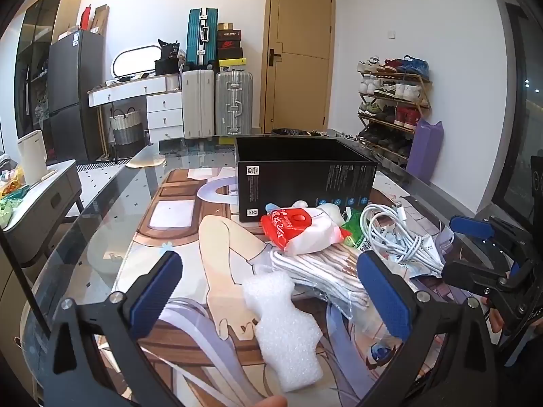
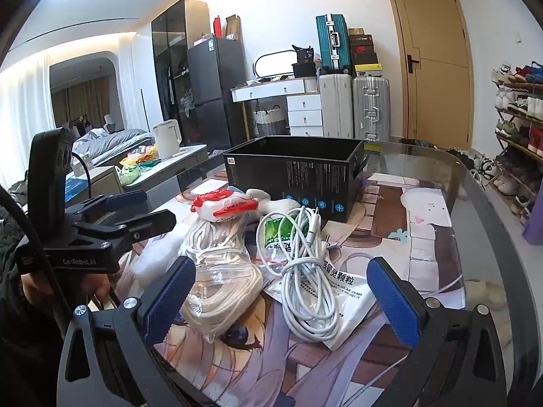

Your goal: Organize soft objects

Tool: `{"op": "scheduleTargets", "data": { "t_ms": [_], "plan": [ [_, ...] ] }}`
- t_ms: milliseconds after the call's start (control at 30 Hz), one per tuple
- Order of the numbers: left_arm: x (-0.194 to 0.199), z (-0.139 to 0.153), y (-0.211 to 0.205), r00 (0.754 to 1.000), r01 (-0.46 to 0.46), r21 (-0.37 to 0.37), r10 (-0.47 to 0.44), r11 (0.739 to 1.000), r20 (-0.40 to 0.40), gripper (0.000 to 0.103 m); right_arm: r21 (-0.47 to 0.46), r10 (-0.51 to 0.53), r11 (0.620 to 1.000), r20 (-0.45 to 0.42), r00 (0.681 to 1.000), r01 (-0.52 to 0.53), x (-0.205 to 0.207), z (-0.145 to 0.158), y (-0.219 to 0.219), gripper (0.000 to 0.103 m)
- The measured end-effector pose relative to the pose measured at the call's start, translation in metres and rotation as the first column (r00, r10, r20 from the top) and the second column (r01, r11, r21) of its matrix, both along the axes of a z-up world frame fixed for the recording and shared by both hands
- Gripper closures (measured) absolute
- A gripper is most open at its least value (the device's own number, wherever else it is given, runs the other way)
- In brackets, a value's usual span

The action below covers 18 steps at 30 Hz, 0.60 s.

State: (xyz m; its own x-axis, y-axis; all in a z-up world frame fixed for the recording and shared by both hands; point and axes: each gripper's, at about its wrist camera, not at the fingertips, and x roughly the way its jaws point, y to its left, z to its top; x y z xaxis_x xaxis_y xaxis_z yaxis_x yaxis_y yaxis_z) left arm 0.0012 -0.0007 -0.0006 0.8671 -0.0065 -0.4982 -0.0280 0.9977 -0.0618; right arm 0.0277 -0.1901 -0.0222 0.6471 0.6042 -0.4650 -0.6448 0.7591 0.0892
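Observation:
Soft items lie piled on a glass table in front of an open black box [image 1: 305,176] [image 2: 295,169]. A white foam piece [image 1: 281,332] lies on the table between the tips of my left gripper [image 1: 271,291], which is open and holds nothing. Behind it are a bagged coil of white rope [image 1: 322,274] [image 2: 220,271], a red-and-white wipes pack [image 1: 292,227] [image 2: 224,207], a green packet [image 2: 278,230] and a white cable bundle [image 1: 397,234] [image 2: 305,288]. My right gripper [image 2: 283,298] is open over the cable bundle, touching nothing.
A printed mat [image 1: 176,210] lies under the glass. A white sachet [image 2: 342,291] lies beneath the cables. Each gripper shows in the other's view: the right [image 1: 465,251], the left [image 2: 149,208]. The shoe rack [image 1: 393,108] stands right; suitcases [image 1: 217,101] and door [image 1: 298,54] stand behind.

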Motion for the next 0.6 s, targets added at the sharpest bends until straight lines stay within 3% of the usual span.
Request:
{"op": "scheduleTargets", "data": {
  "t_ms": [600],
  "plan": [
    [-0.003,-0.002,0.007,1.0,-0.013,-0.021,0.013,1.0,0.016,0.0,-0.02,-0.023,1.0,0.001,1.0,0.023,0.002,-0.003,0.002,0.001]
  ]
}}
